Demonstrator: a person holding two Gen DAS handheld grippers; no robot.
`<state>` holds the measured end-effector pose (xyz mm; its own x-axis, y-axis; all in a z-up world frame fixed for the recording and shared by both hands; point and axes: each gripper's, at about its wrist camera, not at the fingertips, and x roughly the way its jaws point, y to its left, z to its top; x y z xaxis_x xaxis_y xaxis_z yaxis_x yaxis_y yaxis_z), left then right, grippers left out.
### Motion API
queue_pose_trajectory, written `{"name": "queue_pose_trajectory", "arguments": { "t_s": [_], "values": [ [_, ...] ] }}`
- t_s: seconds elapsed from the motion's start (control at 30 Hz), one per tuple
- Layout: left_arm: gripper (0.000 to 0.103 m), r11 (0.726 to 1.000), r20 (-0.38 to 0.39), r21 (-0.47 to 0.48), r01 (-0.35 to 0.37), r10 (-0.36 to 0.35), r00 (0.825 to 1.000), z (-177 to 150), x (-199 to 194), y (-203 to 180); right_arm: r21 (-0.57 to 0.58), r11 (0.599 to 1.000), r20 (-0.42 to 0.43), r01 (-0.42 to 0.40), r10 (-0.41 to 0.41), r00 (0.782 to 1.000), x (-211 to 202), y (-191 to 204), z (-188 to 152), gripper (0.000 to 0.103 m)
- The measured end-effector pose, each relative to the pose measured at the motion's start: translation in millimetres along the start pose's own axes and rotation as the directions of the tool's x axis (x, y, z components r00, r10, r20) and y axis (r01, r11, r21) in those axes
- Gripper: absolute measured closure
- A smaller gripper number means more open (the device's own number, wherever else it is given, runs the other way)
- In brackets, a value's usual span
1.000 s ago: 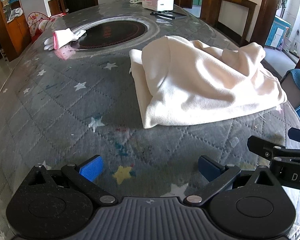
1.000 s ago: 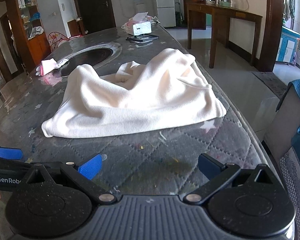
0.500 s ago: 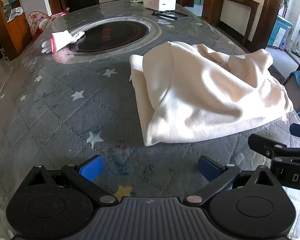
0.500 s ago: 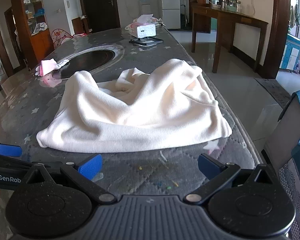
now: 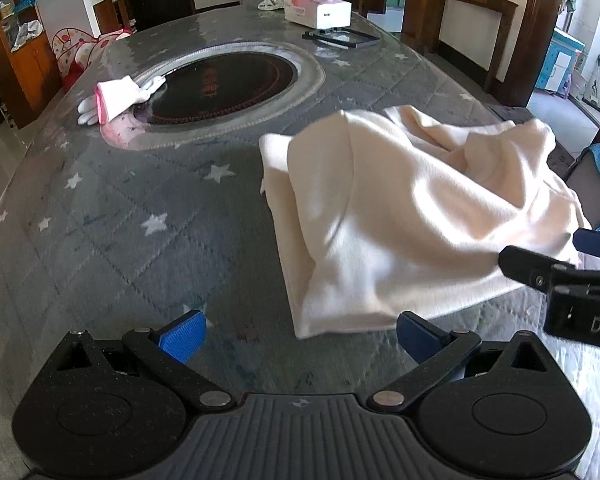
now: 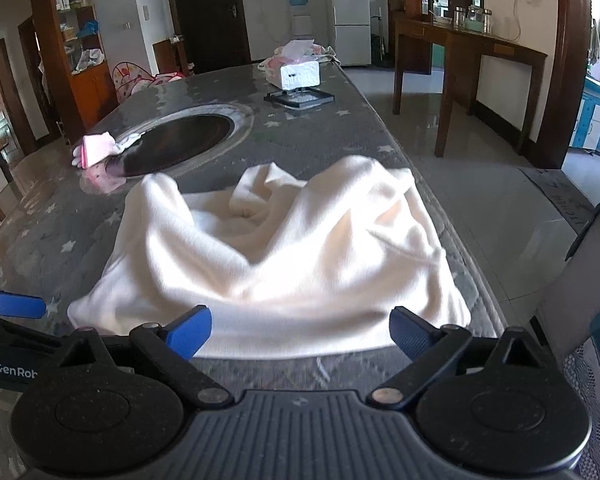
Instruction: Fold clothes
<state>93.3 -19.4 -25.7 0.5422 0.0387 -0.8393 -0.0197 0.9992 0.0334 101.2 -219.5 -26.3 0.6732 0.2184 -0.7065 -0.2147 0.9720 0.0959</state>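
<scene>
Both claws gape wide and hold nothing: the left claw (image 5: 300, 334) and right claw (image 6: 300, 334) sit at the near edge of the crumpled cream garment (image 6: 276, 256) on the grey starred worktop (image 5: 100, 240). Farther back, a tissue box (image 5: 318, 10) with a tissue poking out.

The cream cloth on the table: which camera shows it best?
The right wrist view. There the whole rumpled cream cloth lies spread across the frame, its near edge between the open right gripper. In the left wrist view, the cloth sits off-centre, its right end partly hidden.
</scene>
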Motion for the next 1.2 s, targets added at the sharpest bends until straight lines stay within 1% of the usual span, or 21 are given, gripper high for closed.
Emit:
{"name": "queue_pose_trajectory", "arguments": {
  "t_s": [0.1, 0.2, 0.27, 0.3, 0.4, 0.5, 0.53, 0.6, 0.63, 0.7, 0.73, 0.77, 0.8, 0.83, 0.87, 0.9, 0.97, 1.0, 1.07, 1.2],
  "values": [
    [0.0, 1.0, 0.029, 0.002, 0.002, -0.002, 1.0, 13.2, -2.4, 3.2, -0.004, 1.0, 0.022, 0.007, -0.007, 1.0, -0.5, -3.6, 10.9, 0.011],
    [0.0, 1.0, 0.067, 0.005, 0.004, -0.005, 0.998, 28.4, -5.1, 6.7, -0.01, 1.0, 0.048, 0.015, -0.014, 0.999, -0.2, -7.5, 25.5, 0.015],
    [0.0, 1.0, 0.092, 0.008, 0.006, -0.007, 0.996, 38.5, -7.0, 9.1, -0.018, 1.0, 0.064, 0.02, -0.019, 0.998, 1.4, -9.6, 35.8, 0.02],
    [0.0, 1.0, 0.103, 0.009, 0.008, -0.009, 0.995, 43.4, -7.5, 10.0, -0.026, 0.999, 0.07, 0.022, -0.02, 0.997, 2.9, -10.0, 41.2, 0.02],
    [0.001, 0.999, 0.126, 0.024, 0.037, -0.039, 0.991, 56.9, -3.6, 8.6, -0.057, 0.998, 0.083, 0.026, -0.021, 0.996, 9.3, -10.5, 57.4, 0.025],
    [0.001, 0.997, 0.149, 0.039, 0.065, -0.07, 0.986, 70.3, 0.3, 7.3, -0.093, 0.995, 0.081, 0.023, -0.015, 0.997, 19.1, -10.7, 73.0, 0.028],
    [0.001, 0.996, 0.156, 0.044, 0.074, -0.08, 0.985, 74.8, 1.6, 6.8, -0.101, 0.995, 0.072, 0.015, -0.008, 0.997, 23.8, -11.4, 76.9, 0.032],
    [0.001, 0.994, 0.17, 0.055, 0.092, -0.1, 0.98, 83.7, 4.2, 5.9, -0.11, 0.994, 0.049, 0.004, 0.001, 0.999, 31.5, -12.6, 79.9, 0.035],
    [0.001, 0.993, 0.175, 0.061, 0.101, -0.111, 0.978, 87.5, 5.9, 5.3, -0.115, 0.993, 0.031, -0.003, 0.007, 0.999, 36.4, -13.2, 81.2, 0.038],
    [0.001, 0.989, 0.162, 0.082, 0.12, -0.132, 0.978, 88.4, 12.5, 2.0, -0.121, 0.993, 0.008, -0.009, 0.01, 1.0, 41.6, -14.2, 77.7, 0.041],
    [0.003, 0.987, 0.155, 0.093, 0.13, -0.143, 0.978, 88.8, 15.9, 0.4, -0.122, 0.992, -0.001, -0.015, 0.015, 1.0, 42.9, -15.5, 75.2, 0.047],
    [0.009, 0.985, 0.148, 0.103, 0.139, -0.153, 0.977, 89.3, 19.2, -1.3, -0.12, 0.993, -0.009, -0.021, 0.02, 1.0, 43.4, -17.0, 73.1, 0.052],
    [0.012, 0.982, 0.141, 0.113, 0.148, -0.164, 0.976, 89.8, 22.6, -2.9, -0.117, 0.993, -0.017, -0.027, 0.025, 1.0, 43.8, -18.6, 71.0, 0.055],
    [0.02, 0.98, 0.134, 0.124, 0.158, -0.174, 0.976, 90.2, 25.9, -4.5, -0.114, 0.993, -0.024, -0.034, 0.031, 0.999, 43.7, -20.2, 68.6, 0.062],
    [0.032, 0.976, 0.127, 0.135, 0.169, -0.186, 0.974, 90.2, 28.9, -6.1, -0.113, 0.993, -0.026, -0.038, 0.035, 0.999, 42.0, -21.8, 66.6, 0.068],
    [0.037, 0.971, 0.118, 0.151, 0.185, -0.203, 0.972, 88.2, 30.1, -7.8, -0.111, 0.993, -0.027, -0.042, 0.039, 0.999, 40.0, -23.3, 64.7, 0.072],
    [0.067, 0.963, 0.105, 0.17, 0.212, -0.231, 0.967, 83.9, 29.9, -11.6, -0.109, 0.993, -0.026, -0.05, 0.048, 0.999, 34.2, -26.8, 61.3, 0.082],
    [0.073, 0.961, 0.109, 0.176, 0.215, -0.236, 0.966, 81.6, 27.1, -12.9, -0.107, 0.993, -0.023, -0.055, 0.053, 0.998, 30.1, -28.8, 59.8, 0.084],
    [0.08, 0.957, 0.119, 0.19, 0.221, -0.246, 0.962, 77.1, 21.4, -15.6, -0.111, 0.992, -0.012, -0.061, 0.06, 0.998, 21.7, -30.6, 57.5, 0.088],
    [0.083, 0.948, 0.137, 0.206, 0.241, -0.272, 0.952, 62.2, 3.3, -16.9, -0.128, 0.989, 0.02, -0.076, 0.079, 0.997, -1.0, -31.6, 51.3, 0.091]
  ]
}}
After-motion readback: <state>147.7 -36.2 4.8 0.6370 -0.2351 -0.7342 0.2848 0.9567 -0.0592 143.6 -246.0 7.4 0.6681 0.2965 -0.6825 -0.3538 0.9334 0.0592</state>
